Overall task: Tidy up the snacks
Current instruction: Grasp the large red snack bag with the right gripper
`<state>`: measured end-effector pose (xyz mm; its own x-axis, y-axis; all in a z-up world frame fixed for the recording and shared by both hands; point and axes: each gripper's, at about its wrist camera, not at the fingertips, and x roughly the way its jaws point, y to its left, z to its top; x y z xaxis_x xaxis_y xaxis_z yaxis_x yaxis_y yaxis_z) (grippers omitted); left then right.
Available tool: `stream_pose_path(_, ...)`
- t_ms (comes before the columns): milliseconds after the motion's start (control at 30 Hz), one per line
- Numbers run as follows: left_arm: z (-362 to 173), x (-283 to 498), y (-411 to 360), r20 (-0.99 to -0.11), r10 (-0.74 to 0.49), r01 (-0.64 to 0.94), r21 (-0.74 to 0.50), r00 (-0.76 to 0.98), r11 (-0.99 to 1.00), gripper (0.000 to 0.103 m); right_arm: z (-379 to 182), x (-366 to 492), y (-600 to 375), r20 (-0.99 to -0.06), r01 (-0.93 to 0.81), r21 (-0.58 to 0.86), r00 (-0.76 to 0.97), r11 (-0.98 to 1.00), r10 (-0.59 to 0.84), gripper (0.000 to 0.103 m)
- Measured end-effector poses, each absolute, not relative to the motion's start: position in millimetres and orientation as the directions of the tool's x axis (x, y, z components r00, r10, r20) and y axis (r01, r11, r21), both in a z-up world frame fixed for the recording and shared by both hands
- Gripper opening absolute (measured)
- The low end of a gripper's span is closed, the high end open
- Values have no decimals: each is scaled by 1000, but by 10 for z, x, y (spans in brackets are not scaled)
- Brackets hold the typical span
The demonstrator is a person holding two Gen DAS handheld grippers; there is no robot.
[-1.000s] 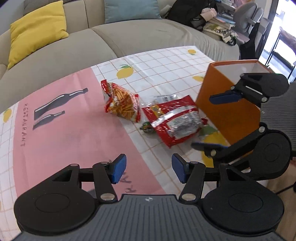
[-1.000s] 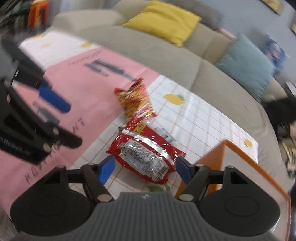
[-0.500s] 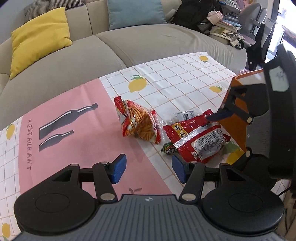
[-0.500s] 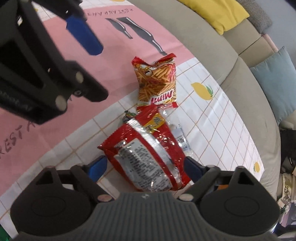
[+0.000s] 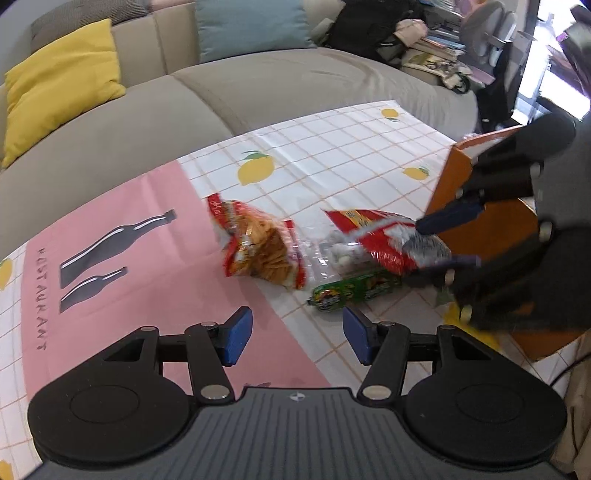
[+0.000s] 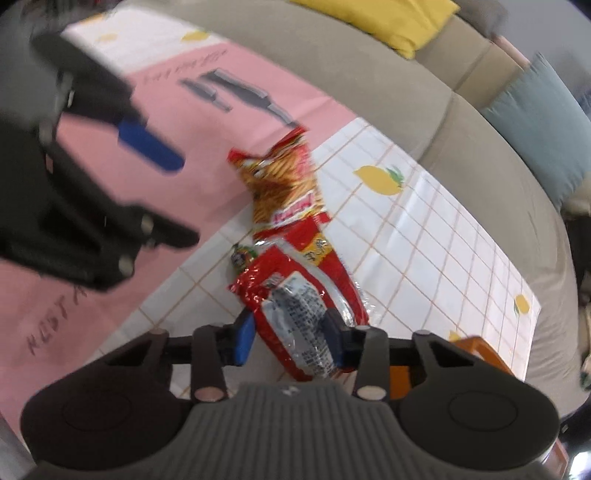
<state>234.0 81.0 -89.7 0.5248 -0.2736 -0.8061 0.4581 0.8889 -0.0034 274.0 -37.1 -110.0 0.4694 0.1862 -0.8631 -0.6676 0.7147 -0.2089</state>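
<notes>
Right now the right gripper (image 6: pixel 288 341) has its two blue pads closed in against the sides of the red snack bag (image 6: pixel 299 306), gripping its near end; the bag's far end points toward the orange-and-red bag of stick snacks (image 6: pixel 284 188). From the left wrist view the same red snack bag (image 5: pixel 384 240) sits between the right gripper (image 5: pixel 447 240) and the stick-snack bag (image 5: pixel 258 247), and motion blur leaves it unclear whether the bag is raised off the tablecloth (image 5: pixel 129 258) or resting on it. Just beside the red bag, on its side nearer the left gripper, lies a green wrapped snack (image 5: pixel 354 291), and a clear packet (image 5: pixel 317 251) shows between the two bags. The orange box (image 5: pixel 476 210) stands just behind the red bag, at the cloth's edge, largely covered by the right gripper. The left gripper (image 5: pixel 297 334) hovers over the pink part of the cloth, short of the green snack, its pads spread wide with nothing between them. Beyond the stick-snack bag runs a grey sofa (image 5: pixel 258 88) with a yellow cushion (image 5: pixel 62 81) and a blue cushion (image 5: pixel 251 26).
</notes>
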Motion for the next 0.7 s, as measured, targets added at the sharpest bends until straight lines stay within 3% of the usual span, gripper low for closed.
stream_pose_path(133,-942,2363,690,-799,-313,517,-3,513,856,66,-929,2880,-566,-874,-607,-79,424,791,238,28)
stream_pose_path(367,-1120,2480,394,-811,-341,628,40,474,777,66,-820,3231,-1012,-858,-403,332,248,853,451,27)
stream_pose_path(700,-1351,2593,61,-835,-355,743,94,421,662,66,-949,3336,-1100,-885,-315,272,289,909,365,31)
